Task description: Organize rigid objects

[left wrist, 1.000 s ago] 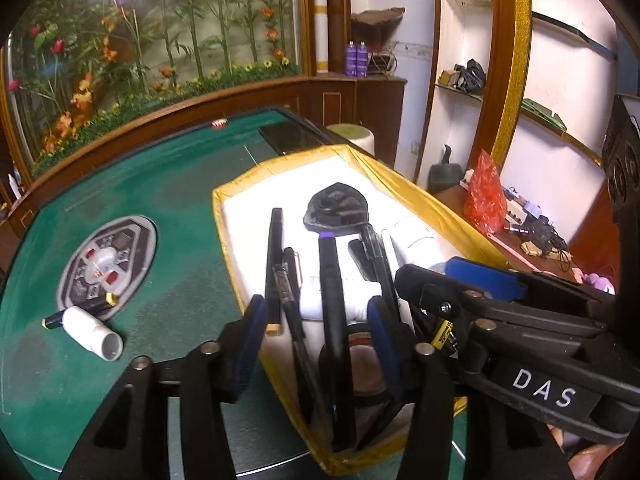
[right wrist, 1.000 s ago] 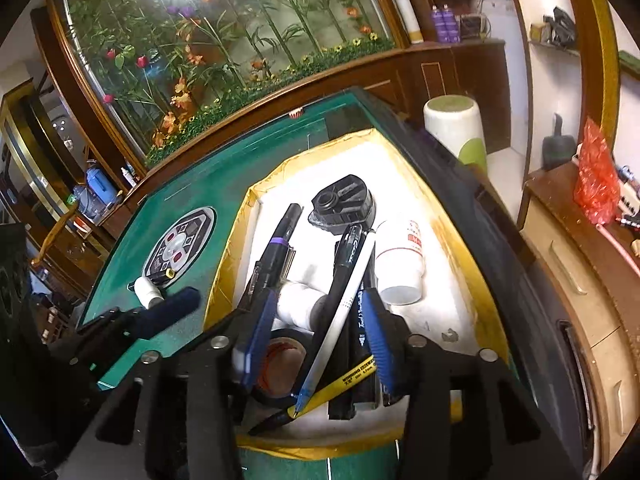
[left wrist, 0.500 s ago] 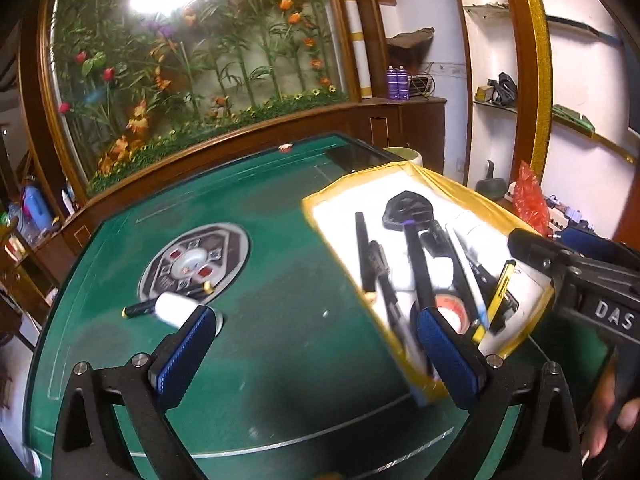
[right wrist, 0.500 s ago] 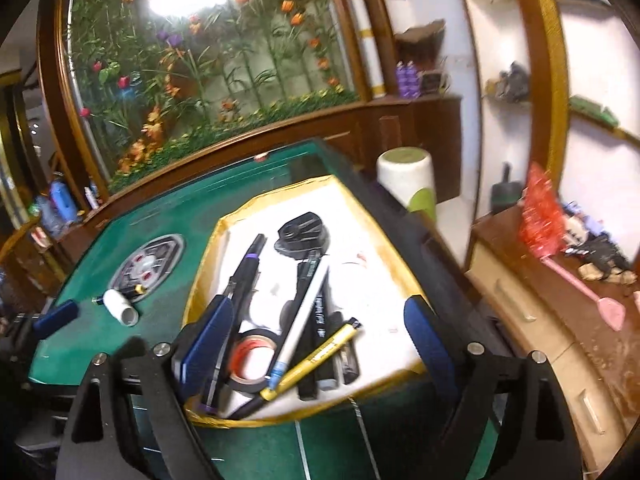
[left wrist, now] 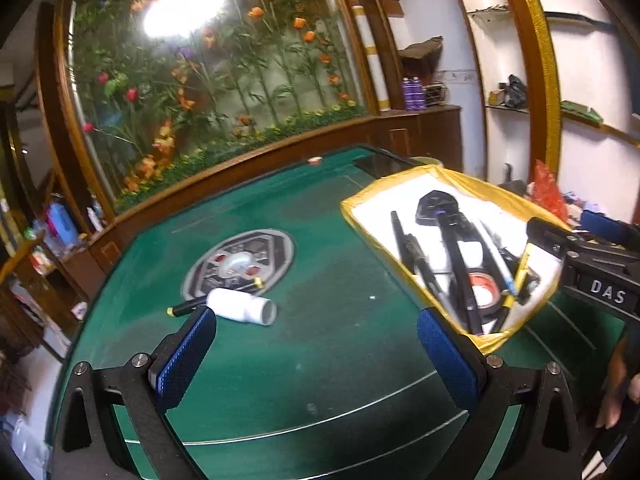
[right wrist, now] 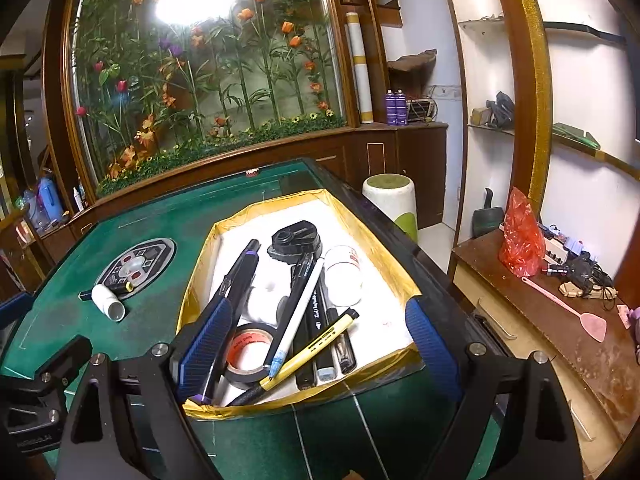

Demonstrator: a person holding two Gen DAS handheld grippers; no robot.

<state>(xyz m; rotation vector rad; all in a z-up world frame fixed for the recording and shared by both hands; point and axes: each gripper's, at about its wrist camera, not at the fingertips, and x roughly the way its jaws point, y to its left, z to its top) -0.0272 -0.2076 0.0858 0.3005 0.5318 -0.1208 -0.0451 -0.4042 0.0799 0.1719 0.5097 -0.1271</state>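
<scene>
Both grippers, left gripper (left wrist: 316, 350) and right gripper (right wrist: 318, 350), have jaws spread wide, pinching nothing. The tray (right wrist: 394, 270) pile hides half the tape roll (right wrist: 248, 350), and the white tube (left wrist: 242, 307) covers the pen (left wrist: 188, 307) on the desk (left wrist: 340, 320).

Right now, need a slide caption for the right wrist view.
Open right gripper over the yellow-edged tray of pens and tape; white tube left on green table.

Beyond the green tabletop (right wrist: 160, 320) we see a glass panel of artificial flowers (right wrist: 208, 80). A white stool with a green top (right wrist: 390, 200) stands beside it, and a red plastic bag (right wrist: 522, 240) and pink swatter (right wrist: 568, 312) lie on a wooden counter (right wrist: 560, 332).
</scene>
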